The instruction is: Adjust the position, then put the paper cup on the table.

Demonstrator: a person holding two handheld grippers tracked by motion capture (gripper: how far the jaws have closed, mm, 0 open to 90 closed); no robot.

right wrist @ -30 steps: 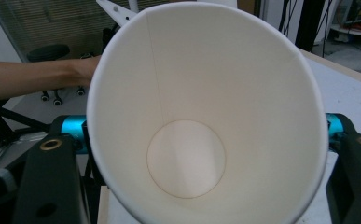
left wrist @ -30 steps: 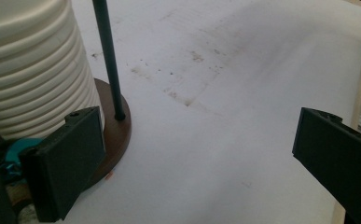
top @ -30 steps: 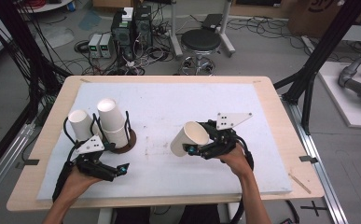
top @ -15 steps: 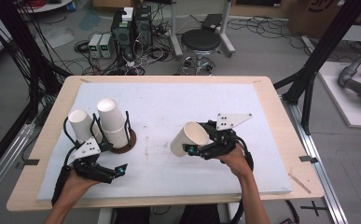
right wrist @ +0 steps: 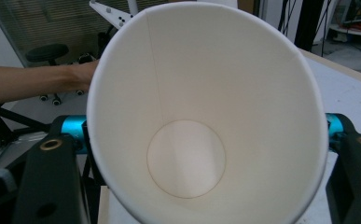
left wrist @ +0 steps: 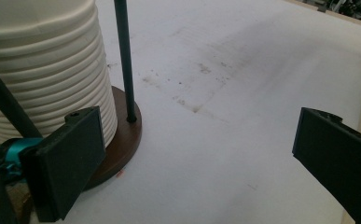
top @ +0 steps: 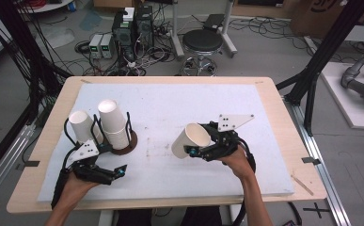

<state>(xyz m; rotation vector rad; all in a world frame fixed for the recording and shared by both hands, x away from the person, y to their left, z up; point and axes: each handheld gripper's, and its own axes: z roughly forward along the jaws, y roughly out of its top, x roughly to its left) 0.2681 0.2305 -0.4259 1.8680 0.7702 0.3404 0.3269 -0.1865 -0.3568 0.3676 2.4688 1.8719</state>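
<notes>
Right now we hold a white paper cup (top: 191, 140) in our right claw (top: 194, 151), pinched between the two jaws and lifted clear of the table (top: 273, 96). In the high view the cup lies tilted on its side, its open mouth turned toward the right claw's own camera, and it hangs over the middle of the white mat (top: 179, 108). In the right gripper view we look straight into the cup (right wrist: 206, 121), down to its round bottom, with a black jaw at each side of its wall.

Our left claw (top: 111, 173) sits low near the front left edge of the mat, jaws spread wide with nothing between them. Just beyond it stands a cup holder with a round brown base (left wrist: 122, 140) and thin black upright rods (left wrist: 124, 60). A tall stack of white cups (top: 114, 123) rests upside down on that base, and a second white cup (top: 82, 125) leans at the holder's left side. The right claw and its cup are well apart from the holder.
</notes>
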